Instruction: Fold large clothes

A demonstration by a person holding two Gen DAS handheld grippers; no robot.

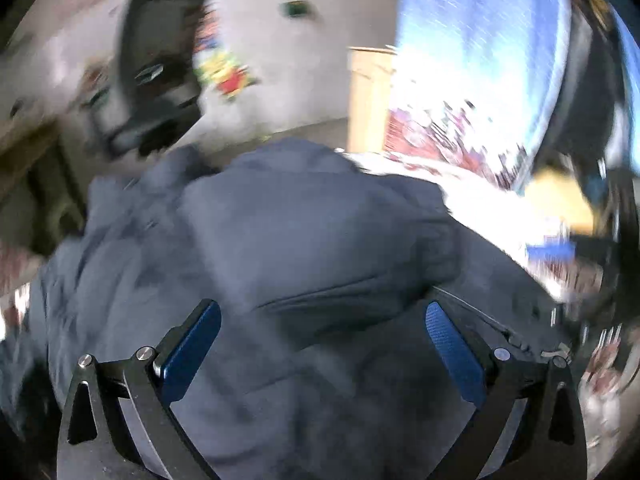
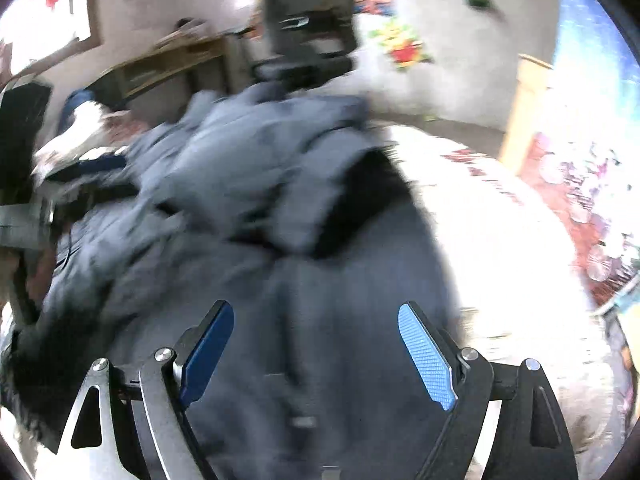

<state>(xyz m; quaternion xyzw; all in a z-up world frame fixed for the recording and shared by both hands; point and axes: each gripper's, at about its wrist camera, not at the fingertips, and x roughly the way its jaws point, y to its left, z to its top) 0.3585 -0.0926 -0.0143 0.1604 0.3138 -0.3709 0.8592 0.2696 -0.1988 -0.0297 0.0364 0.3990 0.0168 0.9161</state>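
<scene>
The jacket (image 1: pixel 304 240) was large, padded and grey-blue, and it lay in a loose heap on a bed (image 2: pixel 500 240) covered with a pale sheet that carried a red pattern. In the right wrist view its thick folds were piled up toward the far side, and a dark lining or opening (image 2: pixel 368 200) showed between two of them; nearer the camera the cloth lay flatter and smoother. In the left wrist view a long seam or pocket edge (image 1: pixel 332 296) ran across the front of the jacket, and a zipper (image 1: pixel 516 340) followed its edge on the right side. Both pictures were blurred. The left tongs (image 1: pixel 324 344) pointed down at the jacket with the two blue pads wide apart, and nothing was clamped between them; only the cloth lay under them. The right tongs (image 2: pixel 318 344) also pointed down over the flatter part of the jacket, with the pads well apart and free of the cloth. Behind the bed stood a black office chair (image 2: pixel 312 20) near a white wall (image 2: pixel 440 92) with coloured stickers.
</scene>
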